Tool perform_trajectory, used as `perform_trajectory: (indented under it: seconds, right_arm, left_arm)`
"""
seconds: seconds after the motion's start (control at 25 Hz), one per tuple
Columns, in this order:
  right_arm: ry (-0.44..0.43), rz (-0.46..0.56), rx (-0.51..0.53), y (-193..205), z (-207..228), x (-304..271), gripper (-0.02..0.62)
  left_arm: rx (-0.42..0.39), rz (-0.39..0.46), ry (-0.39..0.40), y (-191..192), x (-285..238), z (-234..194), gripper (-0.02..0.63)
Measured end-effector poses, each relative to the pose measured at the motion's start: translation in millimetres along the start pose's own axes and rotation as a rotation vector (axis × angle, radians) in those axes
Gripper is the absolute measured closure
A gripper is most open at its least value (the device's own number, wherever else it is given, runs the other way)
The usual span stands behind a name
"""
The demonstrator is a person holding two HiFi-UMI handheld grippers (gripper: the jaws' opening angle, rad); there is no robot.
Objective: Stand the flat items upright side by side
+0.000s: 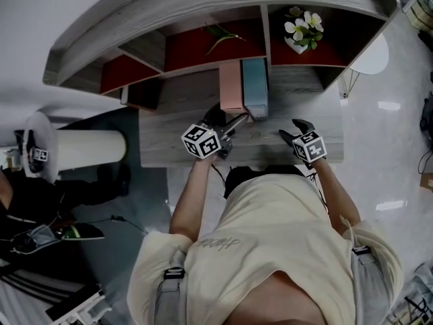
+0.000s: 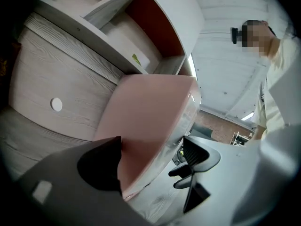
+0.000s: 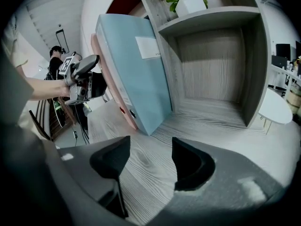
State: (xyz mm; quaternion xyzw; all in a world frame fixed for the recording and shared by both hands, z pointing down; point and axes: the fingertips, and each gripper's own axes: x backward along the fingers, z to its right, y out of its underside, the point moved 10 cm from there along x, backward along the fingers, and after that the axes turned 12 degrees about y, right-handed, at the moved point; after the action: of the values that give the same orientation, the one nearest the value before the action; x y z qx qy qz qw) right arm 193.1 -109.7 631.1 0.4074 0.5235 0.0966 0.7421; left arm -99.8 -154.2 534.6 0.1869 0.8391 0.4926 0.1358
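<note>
Two folders [image 1: 232,90] stand on grey wood-grain desk [image 1: 169,135] above glossy floor [image 1: 389,137].

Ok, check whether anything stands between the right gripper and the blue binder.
Nothing visible does. Only bare desk lies between the open, empty right gripper and the blue binder, which stands upright ahead of it.

A grey wood-grain desk [image 1: 169,137] with red-backed shelf cubbies [image 1: 196,49] stands on glossy pale floor [image 1: 399,141]

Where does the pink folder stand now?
In the head view, the pink folder stands on the desk, touching the left side of the blue folder, just ahead of the left gripper.
</note>
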Motion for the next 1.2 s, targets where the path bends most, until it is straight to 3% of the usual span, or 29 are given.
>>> perform_trajectory:
  seconds: [0.44, 0.72, 0.96, 1.08, 1.2]
  right_arm:
    - [0.014, -0.016, -0.027, -2, 14, 0, 0.318]
    - [-0.011, -0.004, -0.018, -14, 11, -4, 0.318]
    - [0.001, 0.003, -0.011, -15, -7, 4, 0.318]
    - [0.008, 0.034, -0.058, -21, -22, 16, 0.318]
    - [0.013, 0.091, -0.081, -38, -36, 36, 0.318]
  left_arm:
    - [-0.016, -0.013, 0.014, -4, -3, -7, 0.17]
    - [-0.031, -0.022, -0.011, -2, 6, 7, 0.216]
    - [-0.049, -0.105, -0.002, 12, 25, 24, 0.221]
    - [-0.076, -0.145, 0.01, 14, 37, 34, 0.251]
    - [-0.126, -0.169, 0.028, 7, 45, 44, 0.326]
